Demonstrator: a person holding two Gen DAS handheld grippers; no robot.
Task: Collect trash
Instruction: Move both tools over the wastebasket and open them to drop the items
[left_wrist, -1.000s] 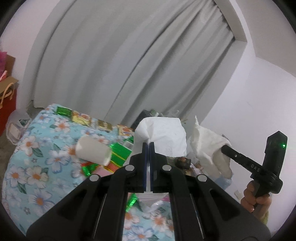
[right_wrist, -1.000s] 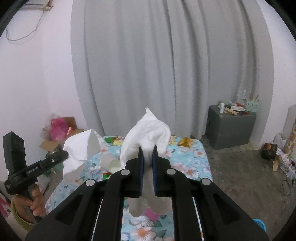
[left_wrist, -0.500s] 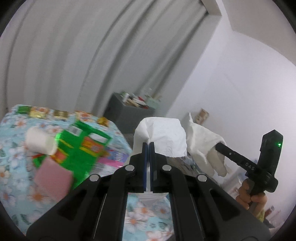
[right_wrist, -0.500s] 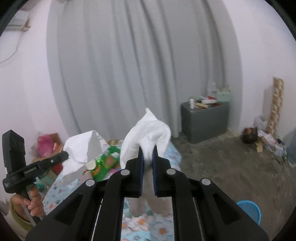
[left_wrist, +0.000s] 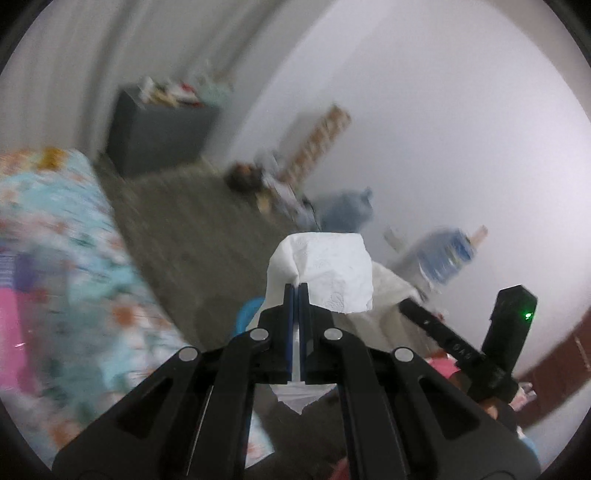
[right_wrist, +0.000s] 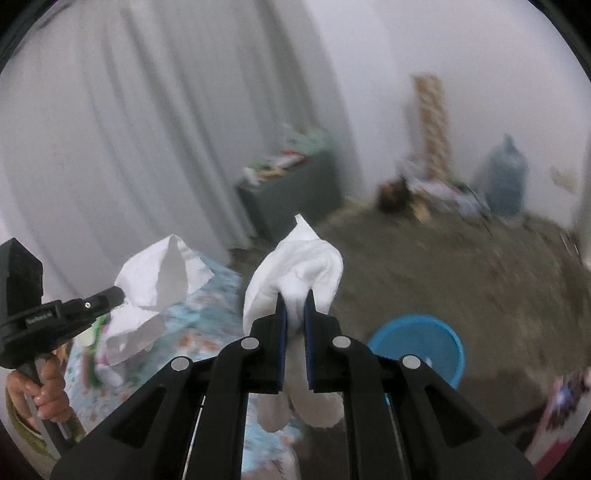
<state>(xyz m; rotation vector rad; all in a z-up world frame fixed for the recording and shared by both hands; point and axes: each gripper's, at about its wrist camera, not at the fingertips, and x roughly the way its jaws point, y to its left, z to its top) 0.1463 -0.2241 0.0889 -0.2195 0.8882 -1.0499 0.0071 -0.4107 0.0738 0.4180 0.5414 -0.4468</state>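
Both grippers have swung away from the floral tabletop (left_wrist: 55, 229) toward the bare grey floor (right_wrist: 461, 266), the left gripper (left_wrist: 296, 288) clamped fully on a flat white tissue (left_wrist: 325, 266), the right gripper (right_wrist: 295, 299) pinching a thicker crumpled tissue (right_wrist: 295, 266). Just beyond the right gripper sits a blue bin (right_wrist: 417, 343); farther off stand a grey cabinet (right_wrist: 291, 188), pale curtain (right_wrist: 129, 129) and white wall (left_wrist: 443, 129).

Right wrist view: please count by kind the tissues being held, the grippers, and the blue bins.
White tissues, held: 2, one in the right gripper, one in the left gripper
Grippers: 2
Blue bin: 1
Total: 5
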